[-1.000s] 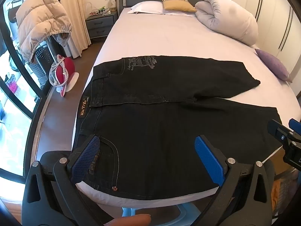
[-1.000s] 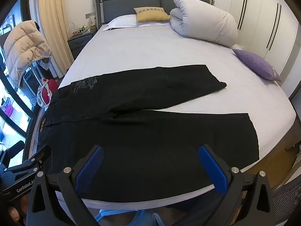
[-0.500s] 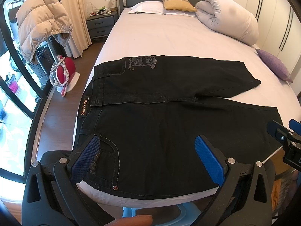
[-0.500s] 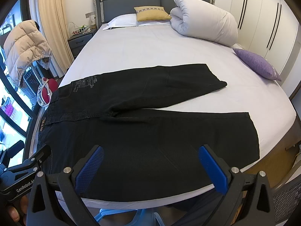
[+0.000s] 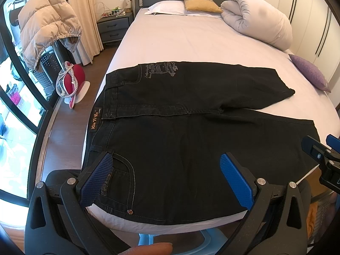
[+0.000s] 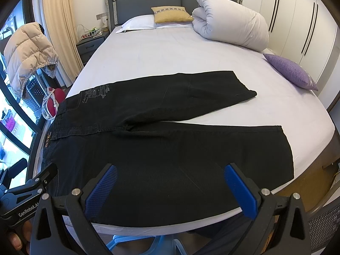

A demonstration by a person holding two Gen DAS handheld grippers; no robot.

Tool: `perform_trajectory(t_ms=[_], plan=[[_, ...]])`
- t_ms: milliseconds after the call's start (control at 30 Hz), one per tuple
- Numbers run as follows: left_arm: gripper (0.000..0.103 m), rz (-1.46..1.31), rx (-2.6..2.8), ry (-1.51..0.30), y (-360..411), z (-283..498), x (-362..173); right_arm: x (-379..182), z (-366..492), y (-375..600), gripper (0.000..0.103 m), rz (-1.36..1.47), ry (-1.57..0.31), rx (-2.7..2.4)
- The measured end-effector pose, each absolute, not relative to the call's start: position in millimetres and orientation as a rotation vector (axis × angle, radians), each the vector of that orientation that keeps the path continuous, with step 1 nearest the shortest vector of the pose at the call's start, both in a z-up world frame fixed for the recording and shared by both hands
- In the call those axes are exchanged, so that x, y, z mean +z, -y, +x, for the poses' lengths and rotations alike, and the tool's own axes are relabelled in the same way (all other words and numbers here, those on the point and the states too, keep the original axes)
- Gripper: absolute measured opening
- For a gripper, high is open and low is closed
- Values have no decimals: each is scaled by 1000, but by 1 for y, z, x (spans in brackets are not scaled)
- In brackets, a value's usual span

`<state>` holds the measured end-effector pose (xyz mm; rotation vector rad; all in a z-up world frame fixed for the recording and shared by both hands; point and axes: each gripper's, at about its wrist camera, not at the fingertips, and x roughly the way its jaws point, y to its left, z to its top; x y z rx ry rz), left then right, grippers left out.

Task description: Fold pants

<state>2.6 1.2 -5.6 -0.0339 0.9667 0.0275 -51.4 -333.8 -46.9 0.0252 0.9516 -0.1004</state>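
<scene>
Black pants (image 5: pixel 191 131) lie spread flat on the bed (image 5: pixel 191 42), near its foot edge, waistband toward the bed's left side edge and both legs running toward the right side edge. The legs fork apart: the farther leg angles up the mattress, the nearer one runs along the foot edge. The fabric is unfolded.

The left gripper (image 5: pixel 167 178) hangs over the near waist corner of the pants, jaws wide apart, nothing between the blue pads (image 5: pixel 235 180). Whether the left pad touches the cloth by the front pocket cannot be told. The right gripper (image 6: pixel 170 189) hangs over the nearer leg, jaws likewise wide and empty.

The left wrist view alone shows the waistband's tan label (image 5: pixel 95 121) legibly, the pocket stitching with its rivet, and a red object (image 5: pixel 73 78) on the wooden floor beside the bed. It catches the right gripper only as a blue-and-black edge at the frame's right. The right wrist view alone shows both leg hems complete, the nearer hem (image 6: pixel 286 148) reaching almost to the bed's right side edge, and the whole purple cushion (image 6: pixel 291 72) there.

Both views show a rolled white duvet (image 6: pixel 231 29), a yellow cushion (image 6: pixel 172 13) at the headboard, and a beige puffer jacket (image 5: pixel 46 23) hung off to the left.
</scene>
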Motion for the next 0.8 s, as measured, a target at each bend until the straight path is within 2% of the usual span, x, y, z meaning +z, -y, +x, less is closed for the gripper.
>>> perform_trajectory(t_ms=[800], plan=[[103, -36, 29, -969, -5, 2, -11, -50, -52, 333, 103, 28, -957, -98]])
